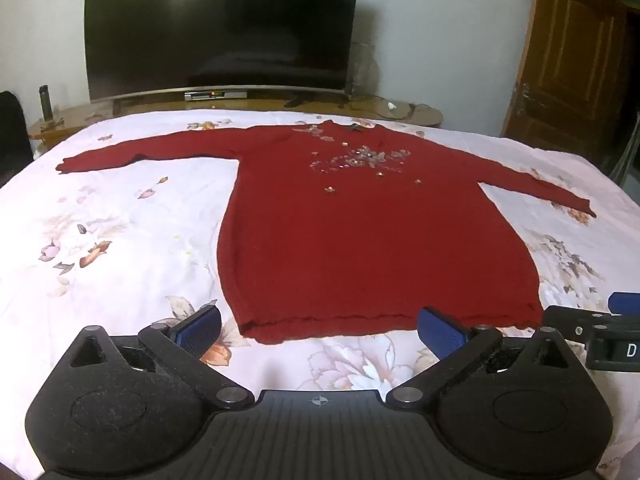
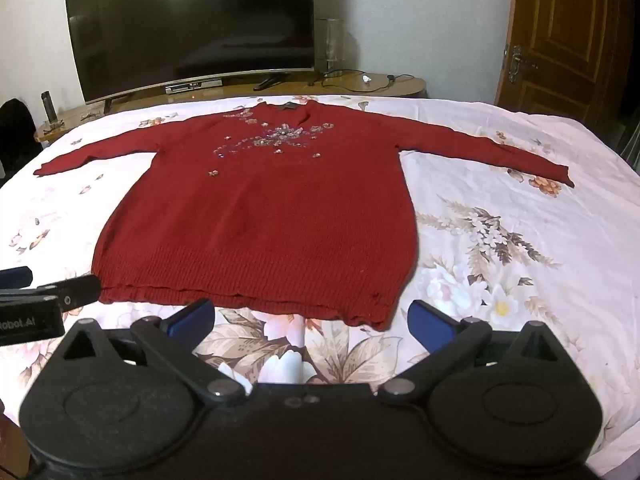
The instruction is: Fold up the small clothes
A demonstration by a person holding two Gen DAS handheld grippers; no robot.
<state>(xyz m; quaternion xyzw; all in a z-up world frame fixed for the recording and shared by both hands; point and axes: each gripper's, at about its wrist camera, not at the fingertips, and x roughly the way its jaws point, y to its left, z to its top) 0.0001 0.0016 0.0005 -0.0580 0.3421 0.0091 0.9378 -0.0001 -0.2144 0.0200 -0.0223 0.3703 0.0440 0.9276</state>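
A: The red knit sweater [image 1: 360,240] is lying flat and face up on the floral bedsheet [image 1: 120,220], sleeves spread toward nine and three o'clock, collar pointing to twelve, ribbed hem [image 2: 248,296] nearest us at six.

B: And the grippers are holding nothing?

A: Nothing. The left gripper [image 1: 320,332] is hanging just short of the hem with its jaws spread as wide as they go, and the right gripper [image 2: 310,320] is doing the same near the hem's right corner.

B: So what is worrying you?

A: The knit is looking loose and stretchy, so a pinch on one layer only is risking a lopsided fold. The sheet is lying right under the hem, and a low pinch could be catching it too.

B: The beadwork [image 2: 276,136]?

A: It is sitting near the collar; it may be sequins, the view is too soft to say. Dragging cloth across it could be snagging the yarn.
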